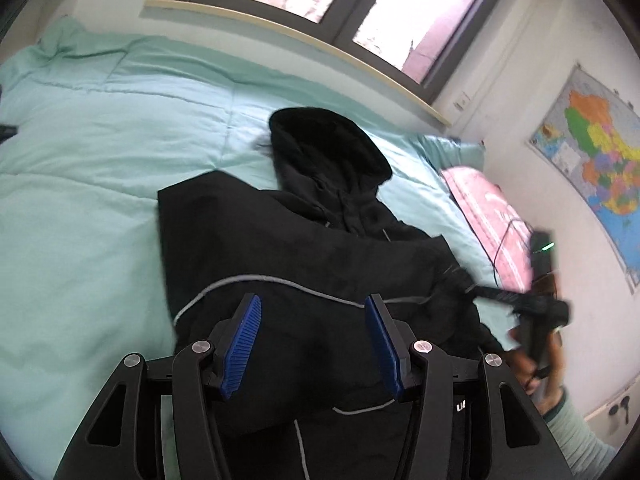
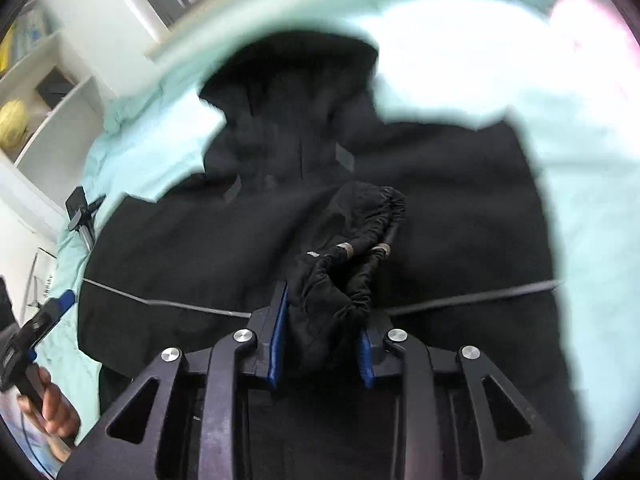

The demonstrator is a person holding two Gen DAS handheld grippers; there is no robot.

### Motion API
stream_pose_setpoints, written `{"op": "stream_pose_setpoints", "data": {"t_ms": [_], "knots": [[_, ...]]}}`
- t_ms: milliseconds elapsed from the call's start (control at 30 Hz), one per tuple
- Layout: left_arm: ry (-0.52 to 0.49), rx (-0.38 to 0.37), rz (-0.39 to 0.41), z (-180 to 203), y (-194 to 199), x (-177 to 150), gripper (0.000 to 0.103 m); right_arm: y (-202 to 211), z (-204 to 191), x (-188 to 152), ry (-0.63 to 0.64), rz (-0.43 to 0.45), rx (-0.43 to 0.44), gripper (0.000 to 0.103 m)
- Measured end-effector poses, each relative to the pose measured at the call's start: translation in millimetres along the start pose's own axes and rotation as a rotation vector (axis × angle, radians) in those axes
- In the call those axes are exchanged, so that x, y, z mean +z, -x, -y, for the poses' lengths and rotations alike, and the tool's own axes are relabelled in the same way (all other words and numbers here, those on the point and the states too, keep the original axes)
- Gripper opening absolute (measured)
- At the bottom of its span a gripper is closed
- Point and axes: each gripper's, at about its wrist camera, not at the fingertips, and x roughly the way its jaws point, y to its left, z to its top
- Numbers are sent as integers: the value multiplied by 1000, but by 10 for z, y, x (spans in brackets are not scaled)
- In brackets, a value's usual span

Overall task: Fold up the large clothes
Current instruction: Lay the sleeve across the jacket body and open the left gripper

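my left tongs (image 1: 312, 344) spread, nothing between the blue pads; black hooded jacket (image 1: 320, 240) lies flat just beyond them, filling lower centre of frame, hood (image 1: 328, 148) toward the window (image 1: 360, 4) at the top. my right tongs (image 2: 324, 336) pinching the jacket's gathered cuff (image 2: 352, 256) at centre of that view, sleeve bunched between the pads. jacket rests on a mint-green bed cover (image 1: 100, 140). pink pillow (image 1: 488, 216) at right, wall map (image 1: 600, 160) far right. white shelves (image 2: 60, 92) upper left in right view.
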Motion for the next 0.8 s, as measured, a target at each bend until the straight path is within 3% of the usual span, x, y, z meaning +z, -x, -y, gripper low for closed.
{"op": "stream_pose_setpoints", "data": {"t_ms": [100,200,333,433,500,533,633,667,733,800], "knots": [[-50,25,-44,116,-206,44,55,514,40,128,83,154,-66,33],[-46,-2,-106,175,-467,43,55,699,204,165,95,181,-78,33],[-57,20,-156,220,-809,-99,55,437,526,20,65,88,-141,33],[-45,56,-225,159,-1042,-255,55,-95,883,-258,-3,-71,-182,32],[-72,73,-228,193,-1066,-264,55,-354,972,-373,-29,-127,-171,31],[-83,79,-230,215,-1060,-257,55,-367,974,-394,-19,-112,-175,32],[-106,95,-215,286,-969,-208,55,-246,887,-342,13,-107,-206,34],[-106,79,-185,304,-858,-157,55,-169,872,-323,22,-95,-208,39],[-94,22,-106,321,-607,-39,56,150,763,-254,45,-10,-218,51],[-73,27,-62,309,-470,131,56,413,563,-129,76,88,-188,61]]}}
